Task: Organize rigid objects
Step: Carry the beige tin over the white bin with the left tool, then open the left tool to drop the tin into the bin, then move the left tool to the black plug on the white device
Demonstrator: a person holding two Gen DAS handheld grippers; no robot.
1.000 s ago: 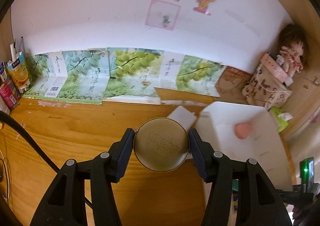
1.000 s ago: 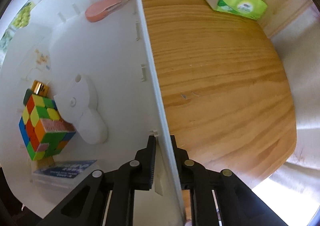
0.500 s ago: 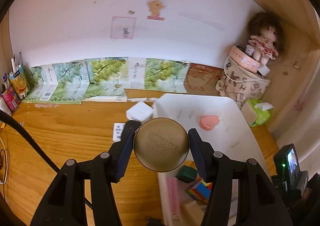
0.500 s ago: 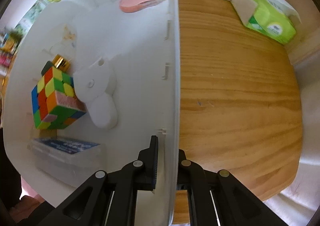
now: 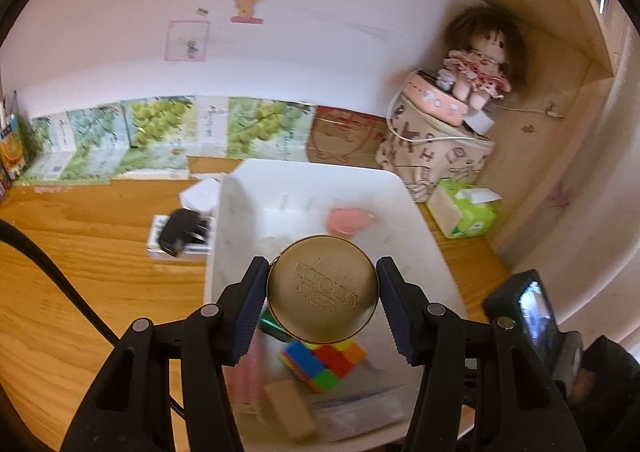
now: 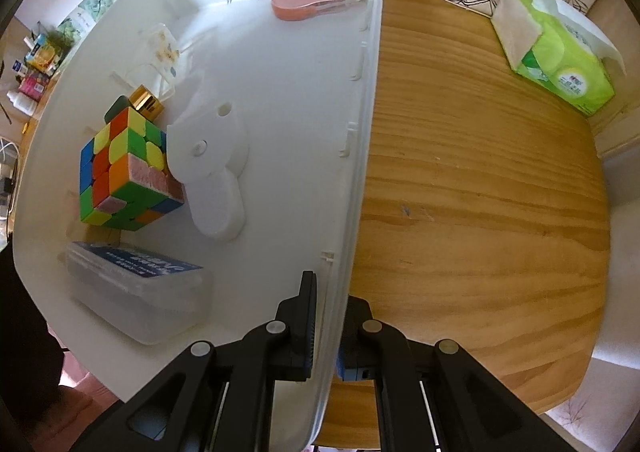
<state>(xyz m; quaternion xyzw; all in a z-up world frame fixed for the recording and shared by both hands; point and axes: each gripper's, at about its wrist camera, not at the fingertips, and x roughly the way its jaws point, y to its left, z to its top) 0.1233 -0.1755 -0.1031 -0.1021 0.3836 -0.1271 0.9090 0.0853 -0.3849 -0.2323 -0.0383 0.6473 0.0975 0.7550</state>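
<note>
I had the left gripper (image 5: pixel 322 302) clamped on the round gold tin (image 5: pixel 322 289), its jaws pressing either side of the lid, and the tin hung above the near half of the white bin (image 5: pixel 424 224). My right gripper (image 6: pixel 328 326) had its jaws closed on the bin's near right wall, one inside, one outside, pinching the thin plastic.

Just below the tin, in the bin, sat the colour cube (image 6: pixel 124 172), with a clear case with a blue label (image 6: pixel 136 288) nearest me and a white plastic piece (image 6: pixel 212 172) touching the cube's right side. A gold-capped bottle (image 6: pixel 146 104) stood behind the cube, and a pink tape dispenser (image 6: pixel 308 2) lay against the far wall.

I judged the sorting well along: several pieces were already in, and the tin only needed lowering and releasing. Left of the bin on the desk (image 5: pixel 80 252) a black object on a small white box (image 5: pixel 180 236) was still outside, perhaps next. Further back, the tissue pack (image 5: pixel 466 212) and doll (image 5: pixel 478 68) looked like bystanders.
</note>
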